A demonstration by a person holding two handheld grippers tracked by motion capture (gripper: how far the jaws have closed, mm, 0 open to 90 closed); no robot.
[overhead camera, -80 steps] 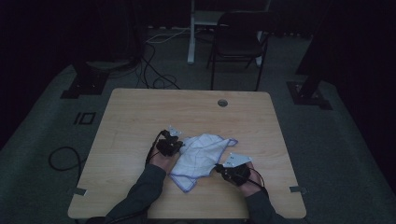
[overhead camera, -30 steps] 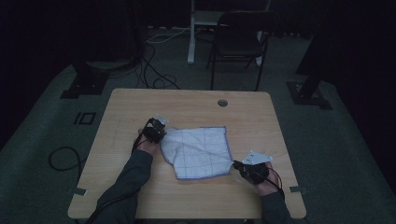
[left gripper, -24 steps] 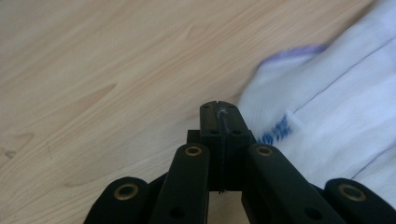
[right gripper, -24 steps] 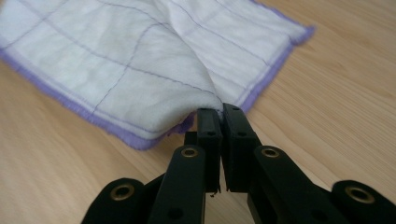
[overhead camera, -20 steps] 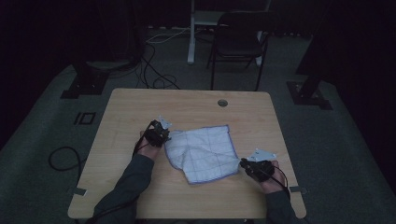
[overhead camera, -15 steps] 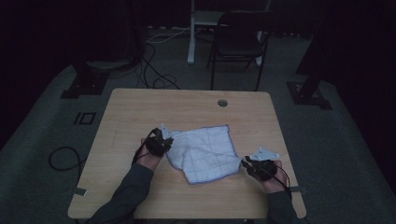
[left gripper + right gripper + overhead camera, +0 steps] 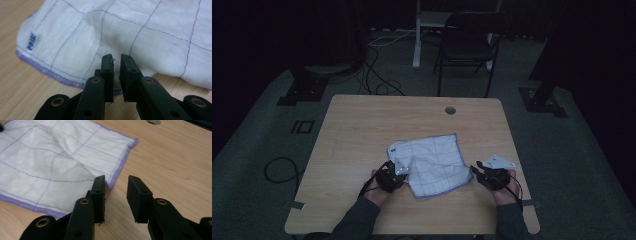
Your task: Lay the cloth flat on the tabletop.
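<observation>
A white cloth (image 7: 429, 162) with thin purple grid lines and a purple hem lies spread flat on the wooden table (image 7: 362, 125). My left gripper (image 7: 394, 175) sits at the cloth's near-left edge. In the left gripper view its jaws (image 7: 116, 58) hover over the hem of the cloth (image 7: 140, 30), open by a narrow gap with nothing between them. My right gripper (image 7: 484, 175) is at the cloth's near-right corner. In the right gripper view it (image 7: 117, 180) stands open just beside the corner of the cloth (image 7: 50, 165), holding nothing.
A small blue label (image 7: 31, 40) is sewn near the cloth's hem. A round cable hole (image 7: 450, 110) is in the table's far side. A dark chair (image 7: 472, 40) and floor cables lie beyond the table. Bare wood surrounds the cloth.
The crumpled cloth has been pulled out flat. The left gripper has let go of it and drawn back toward the near edge. The right gripper has edged in to the cloth's near-right corner.
</observation>
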